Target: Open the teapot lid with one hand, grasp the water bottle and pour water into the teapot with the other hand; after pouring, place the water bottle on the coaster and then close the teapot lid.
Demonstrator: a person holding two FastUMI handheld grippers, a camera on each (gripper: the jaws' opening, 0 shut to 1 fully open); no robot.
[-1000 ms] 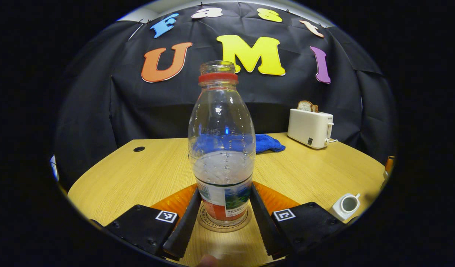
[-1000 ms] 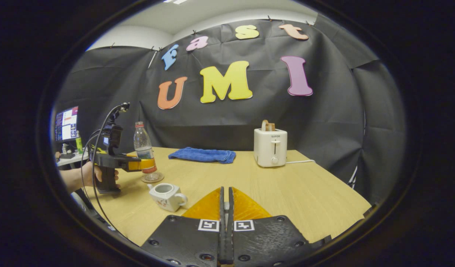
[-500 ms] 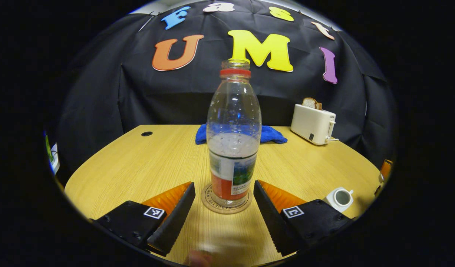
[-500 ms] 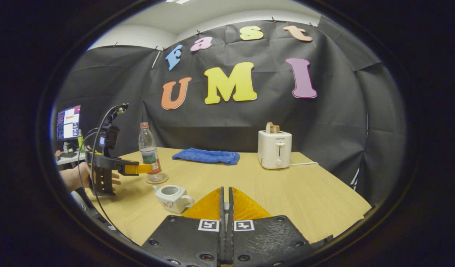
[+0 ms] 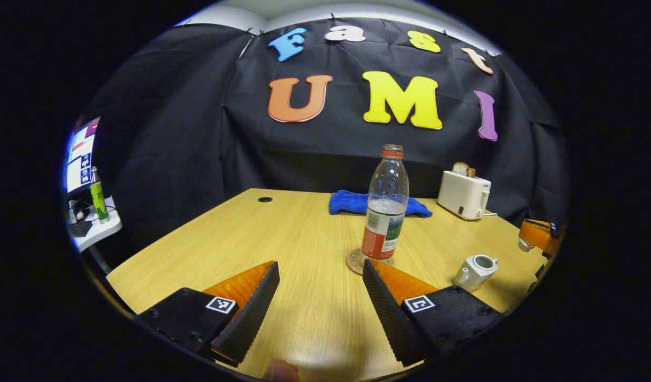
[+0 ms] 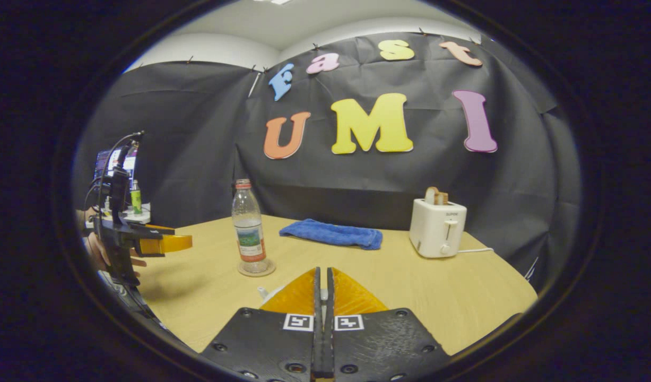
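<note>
Right gripper view, wooden table point(image 6: 410, 286), black-draped booth

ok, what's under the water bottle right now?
The clear plastic water bottle with a red neck ring stands upright on a round tan coaster on the wooden table. Its base covers the coaster's middle; just the rim shows.

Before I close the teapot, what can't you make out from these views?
- Lid: in the right gripper view, whatever the shut right gripper pinches is hidden between its fingers; the left gripper view cuts that gripper off at the edge.
- Water level in the teapot: too small in the left gripper view.
- Teapot body: mostly behind those fingers in the right gripper view.
</note>
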